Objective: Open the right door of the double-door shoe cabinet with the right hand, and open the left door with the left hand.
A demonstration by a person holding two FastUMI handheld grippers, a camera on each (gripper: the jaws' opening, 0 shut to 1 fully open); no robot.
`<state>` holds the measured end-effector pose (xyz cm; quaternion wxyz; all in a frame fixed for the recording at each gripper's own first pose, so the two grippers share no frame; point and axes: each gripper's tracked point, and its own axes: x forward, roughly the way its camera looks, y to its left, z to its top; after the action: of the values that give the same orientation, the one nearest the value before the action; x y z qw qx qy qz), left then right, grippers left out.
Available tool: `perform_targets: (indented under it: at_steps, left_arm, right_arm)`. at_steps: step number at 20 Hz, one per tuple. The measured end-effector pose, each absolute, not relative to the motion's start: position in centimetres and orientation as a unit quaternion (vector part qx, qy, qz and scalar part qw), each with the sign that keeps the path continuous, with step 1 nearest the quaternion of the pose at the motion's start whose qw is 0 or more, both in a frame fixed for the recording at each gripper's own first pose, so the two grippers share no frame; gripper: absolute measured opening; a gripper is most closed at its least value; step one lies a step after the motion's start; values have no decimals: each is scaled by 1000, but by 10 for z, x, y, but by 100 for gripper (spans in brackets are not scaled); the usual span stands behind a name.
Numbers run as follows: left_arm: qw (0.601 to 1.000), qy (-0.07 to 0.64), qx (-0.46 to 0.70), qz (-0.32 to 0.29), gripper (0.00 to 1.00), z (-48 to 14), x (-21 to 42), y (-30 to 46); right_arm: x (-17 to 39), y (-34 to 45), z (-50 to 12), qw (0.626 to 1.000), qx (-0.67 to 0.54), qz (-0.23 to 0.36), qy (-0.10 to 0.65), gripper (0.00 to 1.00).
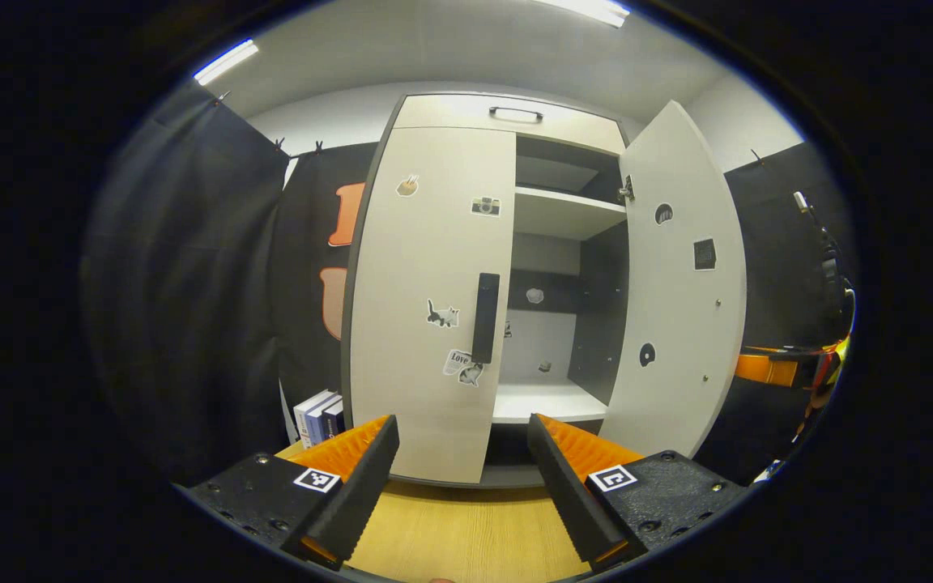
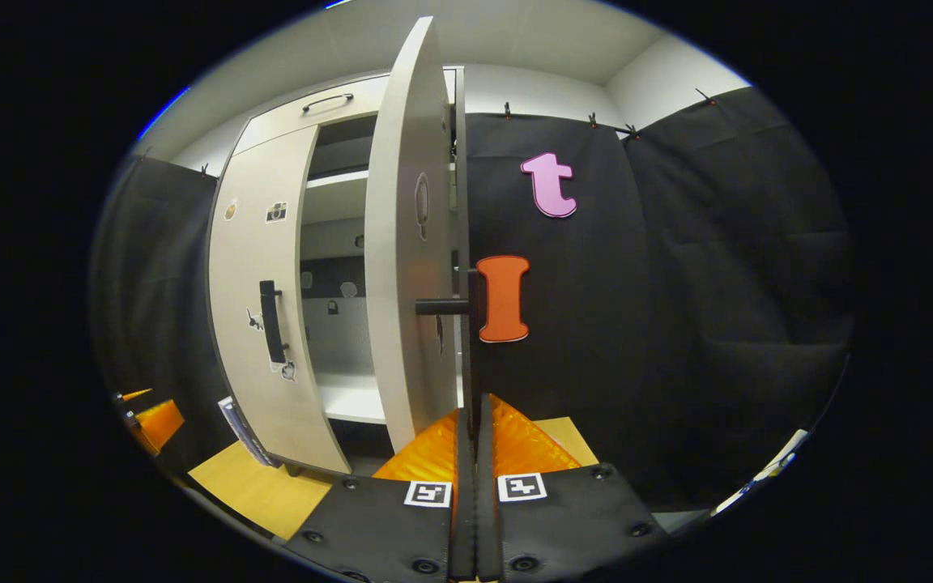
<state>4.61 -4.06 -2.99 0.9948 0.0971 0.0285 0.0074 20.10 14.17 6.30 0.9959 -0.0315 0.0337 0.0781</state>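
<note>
The pale shoe cabinet's left door (image 1: pixel 426 267) is closed, and its dark upright handle (image 1: pixel 485 317) sits near the inner edge. My left gripper (image 1: pixel 462 423) is open, low in front of that door and apart from the handle. The right door (image 1: pixel 681 308) is swung wide open, showing its inner face. In the right gripper view that right door (image 2: pixel 402 243) is edge-on and its dark handle (image 2: pixel 442 306) sticks out to the right. My right gripper (image 2: pixel 473 405) is shut on the handle's lower end. It also appears past the open door as the right gripper (image 1: pixel 770 368).
Inside the cabinet are a white shelf (image 1: pixel 568 212) and a bottom board (image 1: pixel 543 401). A drawer with a handle (image 1: pixel 515 112) tops it. Books (image 1: pixel 319 414) stand left of the cabinet on the wooden surface (image 1: pixel 450 526). Black cloth walls hang on both sides.
</note>
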Motion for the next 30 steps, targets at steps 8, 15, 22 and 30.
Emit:
perform_targets:
  at_steps: [8, 15, 22, 30]
  left_arm:
    - [995, 15, 102, 5, 96, -14, 96, -61]
    - [995, 10, 104, 3, 96, -8, 164, -74]
    - [994, 10, 112, 11, 96, -7, 221, -72]
    - [992, 27, 118, 17, 96, -22, 274, -59]
  right_arm:
    - [200, 135, 72, 996, -13, 83, 14, 3]
    - [202, 124, 74, 997, -14, 76, 12, 35]
    - [205, 114, 74, 998, -11, 58, 14, 56]
    - [204, 102, 69, 999, -13, 33, 24, 92]
